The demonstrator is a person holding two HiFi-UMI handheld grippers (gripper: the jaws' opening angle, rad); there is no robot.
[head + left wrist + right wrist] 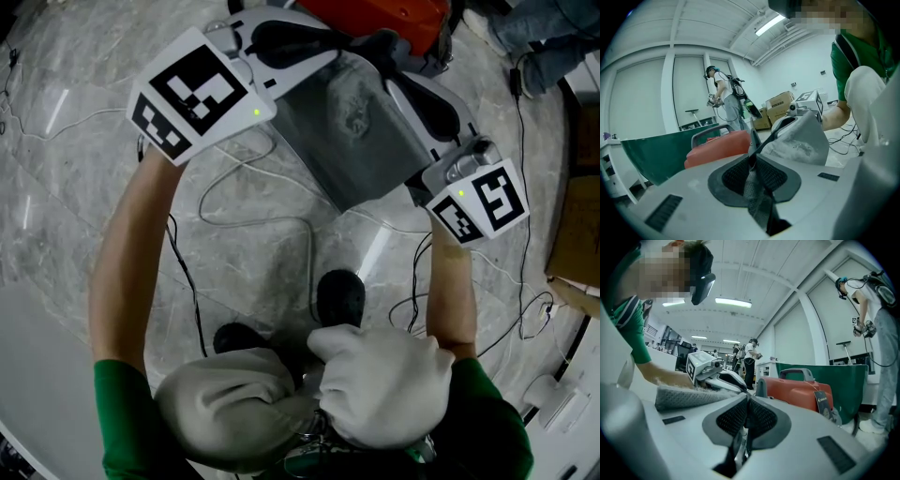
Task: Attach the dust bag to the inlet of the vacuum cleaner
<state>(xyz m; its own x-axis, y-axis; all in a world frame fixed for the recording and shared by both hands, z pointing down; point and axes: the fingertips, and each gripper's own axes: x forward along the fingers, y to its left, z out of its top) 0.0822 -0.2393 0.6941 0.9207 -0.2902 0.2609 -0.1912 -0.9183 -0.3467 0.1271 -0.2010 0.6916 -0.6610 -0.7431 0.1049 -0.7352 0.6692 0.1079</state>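
Grey dust bag; red vacuum cleaner; white left tongs and right tongs, dark mesh-patterned pads, black-and-white marker cubes; green sleeves; grey marbled floor.

The dust bag hangs between the left gripper and the right gripper. The vacuum cleaner sits behind it. Cables lie on the floor below.

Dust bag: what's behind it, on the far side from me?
The red vacuum sits behind the bag. In the head view the bag covers most of it, and I can't make out its inlet in any view.
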